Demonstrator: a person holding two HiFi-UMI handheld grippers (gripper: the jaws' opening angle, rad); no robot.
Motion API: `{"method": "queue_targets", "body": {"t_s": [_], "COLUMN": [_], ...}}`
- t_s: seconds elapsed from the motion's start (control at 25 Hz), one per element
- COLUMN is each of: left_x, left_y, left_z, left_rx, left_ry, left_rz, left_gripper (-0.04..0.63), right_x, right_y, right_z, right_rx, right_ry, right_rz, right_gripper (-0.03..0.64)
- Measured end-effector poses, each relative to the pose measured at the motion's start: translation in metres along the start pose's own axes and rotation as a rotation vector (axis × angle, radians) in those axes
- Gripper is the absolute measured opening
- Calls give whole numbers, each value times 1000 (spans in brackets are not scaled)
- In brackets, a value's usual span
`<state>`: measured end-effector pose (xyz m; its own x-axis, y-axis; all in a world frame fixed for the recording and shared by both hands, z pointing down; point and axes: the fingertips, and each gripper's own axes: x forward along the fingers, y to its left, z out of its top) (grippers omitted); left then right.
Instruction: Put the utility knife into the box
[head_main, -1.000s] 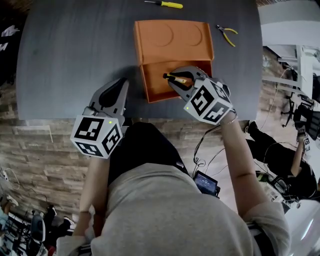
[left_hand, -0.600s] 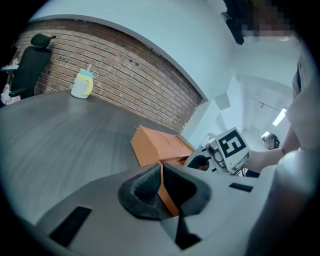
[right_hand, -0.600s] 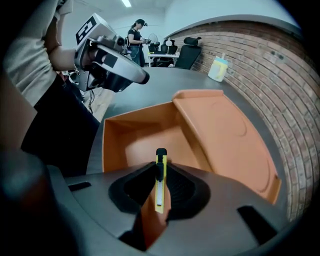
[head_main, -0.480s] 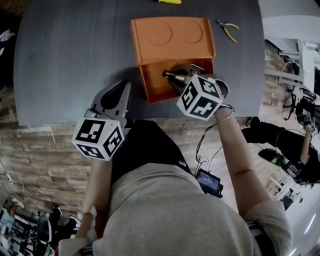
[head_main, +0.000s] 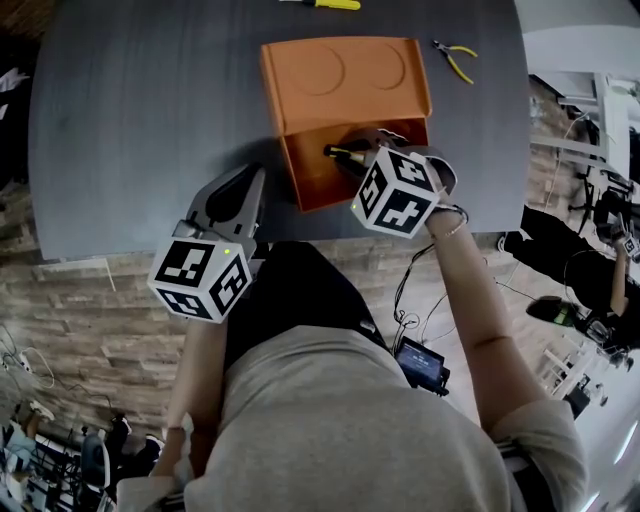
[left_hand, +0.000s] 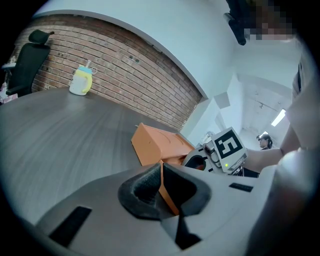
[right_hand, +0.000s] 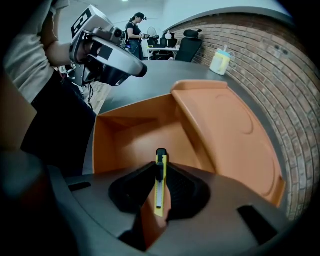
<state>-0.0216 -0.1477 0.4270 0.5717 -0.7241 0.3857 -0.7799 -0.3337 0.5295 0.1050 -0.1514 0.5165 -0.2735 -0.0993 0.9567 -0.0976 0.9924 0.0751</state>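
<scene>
Right tool (head_main: 358, 160) sank, gripping utility knife (right_hand: 159, 186) inside open box (head_main: 301, 186).

box (head_main: 305, 172) mouth: open upward; right gripper (head_main: 350, 157) with utility knife (right_hand: 160, 186) fills right part
lid (head_main: 345, 80): open behind box, blocks far side
table (head_main: 140, 110) left of box: free
left gripper (head_main: 240, 195): near box's front-left corner

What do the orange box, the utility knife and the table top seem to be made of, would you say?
Orange box: likely moulded plastic, matt, even colour, with round shapes pressed into the lid.
Utility knife: probably a yellow plastic body with a black slider.
Table: dark grey with faint grain streaks, perhaps laminate.
</scene>
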Motion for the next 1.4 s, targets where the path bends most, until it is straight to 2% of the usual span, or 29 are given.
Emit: {"method": "queue_targets", "body": {"t_s": [0.28,0.4,0.64,0.92,1.28,1.4], "left_x": [1,1,4,15,26,28], "left_y": [0,-6,-21,-49,-95,-110], "left_z": [10,14,22,37,40,42], "left_rx": [29,43,78,158,270,301], "left_ry": [2,4,17,34,67,68], "left_rz": [-22,-40,-73,-164,-303,-346], "left_gripper": [29,29,29,29,29,29], "right_x": [-2,-9,-30,-65,-126,-153], "right_y": [-8,-12,-10,-5,2,6], "right_z": [3,5,12,20,6,5], "right_rx": [16,62,186,390,667,753], "right_ry": [-1,-35,-134,-325,-560,-705], "right_rz": [-57,-93,-90,-231,-402,-418], "right_gripper": [130,137,141,158,152,136]}}
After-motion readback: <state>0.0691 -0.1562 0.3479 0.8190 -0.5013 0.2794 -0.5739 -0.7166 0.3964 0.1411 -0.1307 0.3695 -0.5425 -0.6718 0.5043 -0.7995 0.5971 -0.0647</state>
